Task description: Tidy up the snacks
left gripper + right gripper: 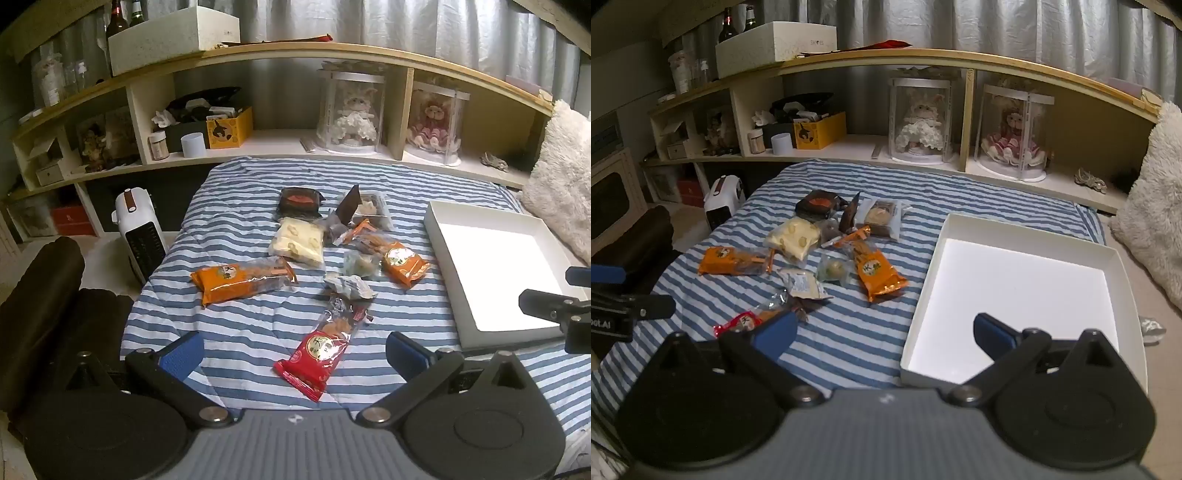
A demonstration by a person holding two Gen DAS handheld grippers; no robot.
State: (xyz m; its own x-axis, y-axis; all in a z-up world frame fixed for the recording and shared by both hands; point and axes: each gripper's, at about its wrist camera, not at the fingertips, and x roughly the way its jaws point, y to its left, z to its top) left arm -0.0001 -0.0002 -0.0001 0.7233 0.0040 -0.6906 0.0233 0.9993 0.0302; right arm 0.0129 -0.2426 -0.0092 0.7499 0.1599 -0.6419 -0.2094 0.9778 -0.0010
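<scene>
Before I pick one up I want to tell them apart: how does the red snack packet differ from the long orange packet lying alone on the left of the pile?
The red snack packet is red and lies nearest the cameras, pointing away up the bed; the long orange packet is orange, sits farther back and lies crosswise. The red one's far end touches a crumpled wrapper; the orange one lies apart from its neighbours. Both are long sealed packets with a round label and a clear end, on the striped blanket.

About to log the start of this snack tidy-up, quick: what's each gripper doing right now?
Left gripper: open, jaws wide, holding nothing, above the red snack packet.
Right gripper: open, holding nothing, at the white box.
</scene>
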